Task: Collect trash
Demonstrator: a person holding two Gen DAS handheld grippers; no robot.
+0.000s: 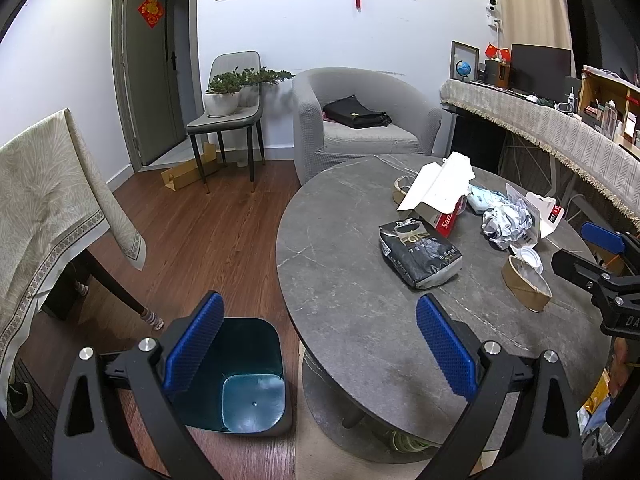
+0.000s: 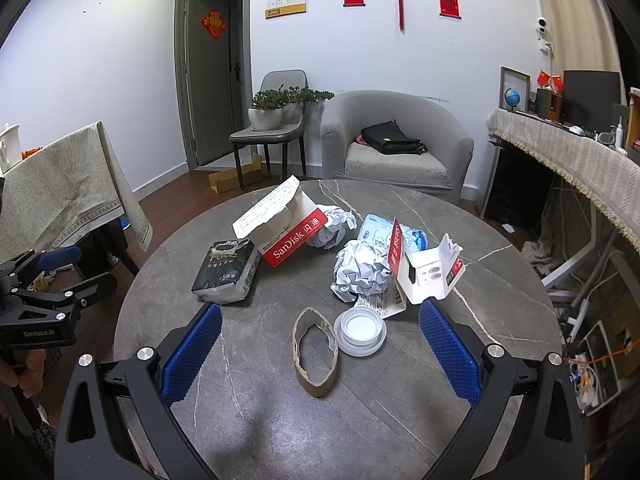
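Observation:
Trash lies on the round grey table (image 2: 256, 408): a black packet (image 2: 226, 274), a red SanDisk box (image 2: 292, 242), crumpled paper (image 2: 360, 270), a white carton (image 2: 430, 278), a plastic lid (image 2: 362, 330) and a flattened cardboard ring (image 2: 314, 350). My right gripper (image 2: 320, 354) is open and empty, straddling the ring and lid from just above. My left gripper (image 1: 320, 344) is open and empty, over the table's left edge and the empty teal bin (image 1: 240, 376) on the floor. The packet (image 1: 420, 254) and ring (image 1: 526, 286) also show in the left wrist view.
A grey armchair (image 2: 396, 140) with a black bag stands behind the table. A chair with potted plants (image 2: 272, 120) is by the door. A cloth-covered table (image 1: 48, 200) is at left, a cloth-covered counter (image 1: 560, 128) at right. Wooden floor (image 1: 200, 232) lies between.

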